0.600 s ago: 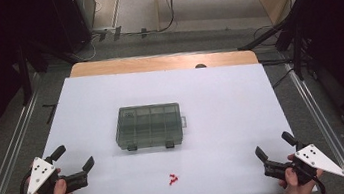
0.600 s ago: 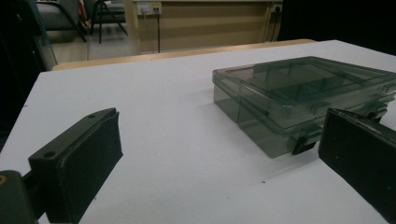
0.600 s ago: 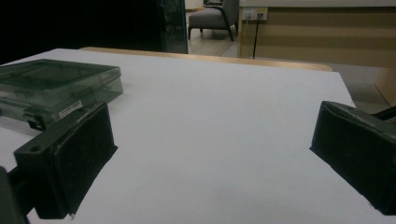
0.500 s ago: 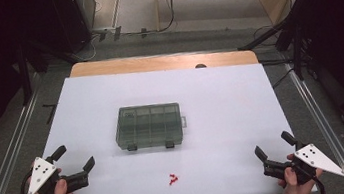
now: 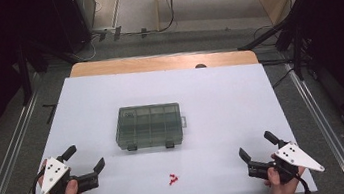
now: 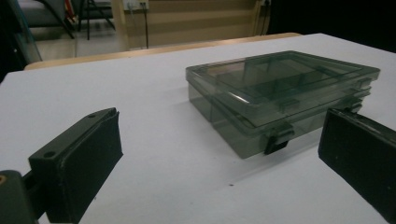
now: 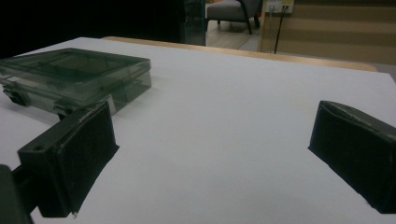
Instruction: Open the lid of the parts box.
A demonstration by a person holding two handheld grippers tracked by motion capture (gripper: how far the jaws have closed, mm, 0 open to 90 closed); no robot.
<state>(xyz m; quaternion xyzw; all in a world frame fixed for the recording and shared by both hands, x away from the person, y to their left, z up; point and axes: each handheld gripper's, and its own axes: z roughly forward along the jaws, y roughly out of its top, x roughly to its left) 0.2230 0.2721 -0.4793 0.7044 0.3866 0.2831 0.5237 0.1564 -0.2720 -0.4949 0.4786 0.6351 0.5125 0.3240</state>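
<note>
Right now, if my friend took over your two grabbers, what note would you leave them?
Left gripper: open, holding nothing, low over the table's near left corner.
Right gripper: open, holding nothing, low over the near right corner.
Compartment box: smoky clear plastic, middle of the white table, lid down, both front latches look fastened.
Small red pieces: loose on the table in front of the box, between the grippers; too small to tell what they are.
Done: nothing visible yet; neither gripper touches anything.
Left: probably unlatch the box, open the lid and put the red pieces into a compartment.
</note>
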